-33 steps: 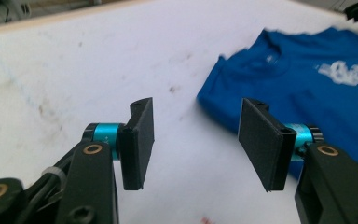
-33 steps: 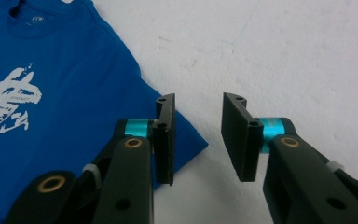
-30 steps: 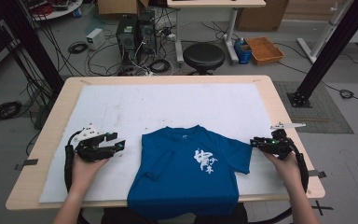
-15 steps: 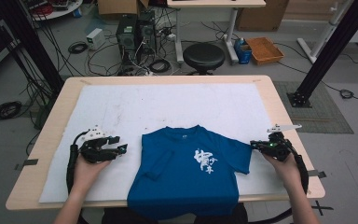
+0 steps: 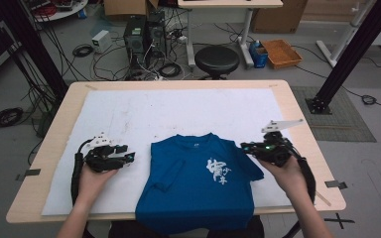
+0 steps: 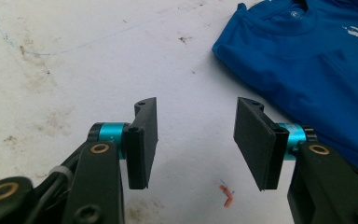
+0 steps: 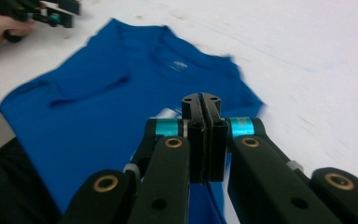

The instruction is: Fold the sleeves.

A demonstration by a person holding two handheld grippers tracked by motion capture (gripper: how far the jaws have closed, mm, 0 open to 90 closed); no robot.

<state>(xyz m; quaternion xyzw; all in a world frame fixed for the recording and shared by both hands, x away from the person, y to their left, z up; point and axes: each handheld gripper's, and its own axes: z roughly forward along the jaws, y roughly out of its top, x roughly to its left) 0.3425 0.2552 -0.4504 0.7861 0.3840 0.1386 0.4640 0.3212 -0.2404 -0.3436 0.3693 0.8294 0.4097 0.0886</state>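
A blue T-shirt (image 5: 193, 193) with a white print lies front up at the table's near edge, its hem hanging over. My right gripper (image 5: 243, 147) is shut at the shirt's right sleeve, and in the right gripper view (image 7: 201, 100) blue cloth rises to the closed jaws. The shirt (image 7: 98, 107) spreads out behind them. My left gripper (image 5: 130, 157) rests on the white sheet just left of the shirt, apart from it. Its jaws (image 6: 196, 140) are open and have just been closing a little, with nothing between them. The shirt's (image 6: 317, 60) left shoulder lies to their upper right.
A white sheet (image 5: 178, 114) covers most of the wooden table (image 5: 178, 85). A small red scrap (image 6: 227, 196) lies on the sheet under the left gripper. Behind the table stand a black stool (image 5: 217, 59), computer cases and cables on the floor.
My right gripper has moved left and upward, in over the shirt's right sleeve. The left gripper has stayed where it was.
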